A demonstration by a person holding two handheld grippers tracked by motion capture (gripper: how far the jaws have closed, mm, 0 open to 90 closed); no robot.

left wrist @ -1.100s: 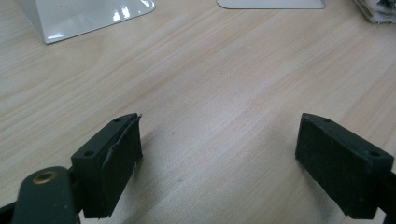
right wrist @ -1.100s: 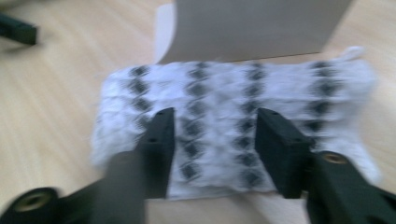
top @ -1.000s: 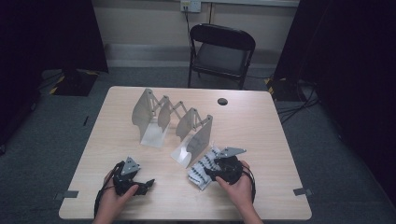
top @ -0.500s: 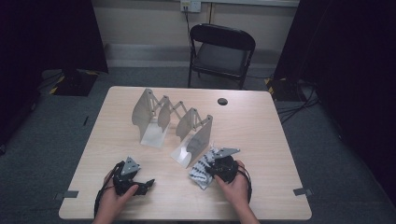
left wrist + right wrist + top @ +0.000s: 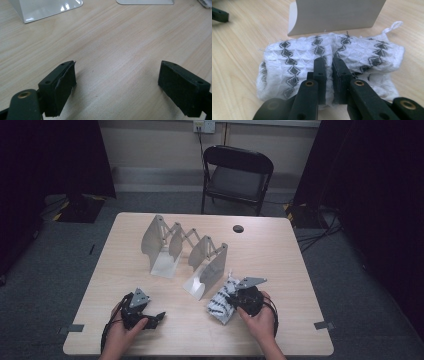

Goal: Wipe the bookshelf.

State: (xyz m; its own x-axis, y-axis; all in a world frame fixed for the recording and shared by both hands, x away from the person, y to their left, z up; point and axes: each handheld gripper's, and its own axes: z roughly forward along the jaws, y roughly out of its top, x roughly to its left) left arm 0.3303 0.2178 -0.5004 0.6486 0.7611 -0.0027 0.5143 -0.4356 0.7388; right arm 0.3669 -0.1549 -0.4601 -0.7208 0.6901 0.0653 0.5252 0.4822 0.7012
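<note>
In the high view, the wooden table (image 5: 280, 255) carries a white accordion-style rack (image 5: 182, 252) standing near its centre. The folded white cloth with black diamond pattern (image 5: 220, 304) lies on the table just beside the near right end of the rack. The right gripper (image 5: 235, 302), held in the person's right hand (image 5: 257, 320), sits at the right edge of the cloth. The left gripper (image 5: 152, 319), held in the left hand (image 5: 122, 335), rests near the table's near edge, well apart from the cloth. In the left gripper view, the left gripper (image 5: 117, 82) has its jaws spread wide above bare tabletop, with nothing between them; the base of the rack (image 5: 45, 8) appears at the top. In the right gripper view, the right gripper (image 5: 329, 66) has just been closing and now pinches a fold of the cloth (image 5: 292, 62) between nearly meeting jaws. The cloth lies against the foot of a rack panel (image 5: 337, 15).
</note>
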